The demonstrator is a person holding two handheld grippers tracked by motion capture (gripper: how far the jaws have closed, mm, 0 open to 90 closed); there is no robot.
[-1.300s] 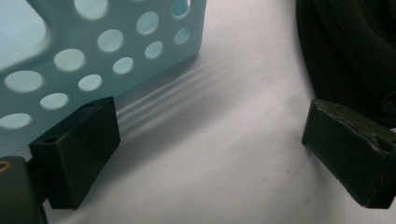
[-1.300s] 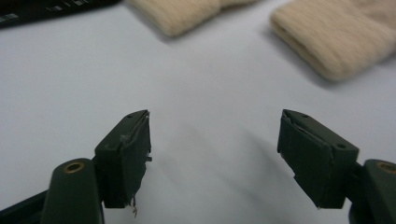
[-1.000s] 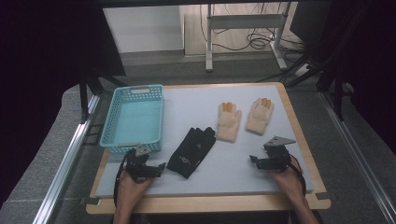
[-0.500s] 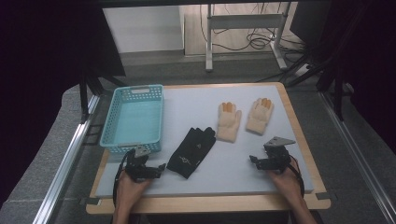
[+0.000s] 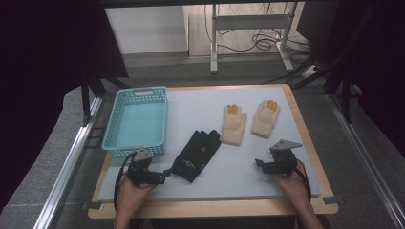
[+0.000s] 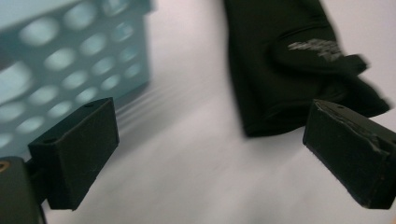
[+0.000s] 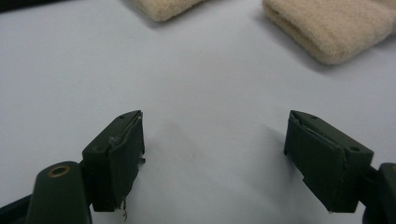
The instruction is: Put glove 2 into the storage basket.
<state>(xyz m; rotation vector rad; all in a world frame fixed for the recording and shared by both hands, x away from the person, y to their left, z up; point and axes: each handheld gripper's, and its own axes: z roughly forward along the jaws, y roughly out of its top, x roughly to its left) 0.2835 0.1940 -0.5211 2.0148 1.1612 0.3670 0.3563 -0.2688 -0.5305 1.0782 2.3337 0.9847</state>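
Observation:
A black glove [image 5: 196, 154] lies flat near the table's front middle; its cuff end [image 6: 285, 65] fills the upper right of the left gripper view. My left gripper [image 5: 165, 174] is open, low over the mat just left of that cuff, nothing between its jaws. Two beige gloves [image 5: 234, 124] [image 5: 265, 118] lie side by side further back; their cuffs [image 7: 327, 25] [image 7: 163, 7] show along the top of the right gripper view. My right gripper [image 5: 259, 164] stands open over bare mat in front of them, holding nothing.
A light blue plastic basket [image 5: 137, 120] with a perforated wall [image 6: 70, 56] sits at the back left, close beside the left gripper. The grey mat [image 5: 229, 171] lies on a wooden table [image 5: 315, 143]. Metal rails run along both sides.
My left gripper has edged slightly right toward the black glove's cuff. The right gripper and the gloves have stayed put.

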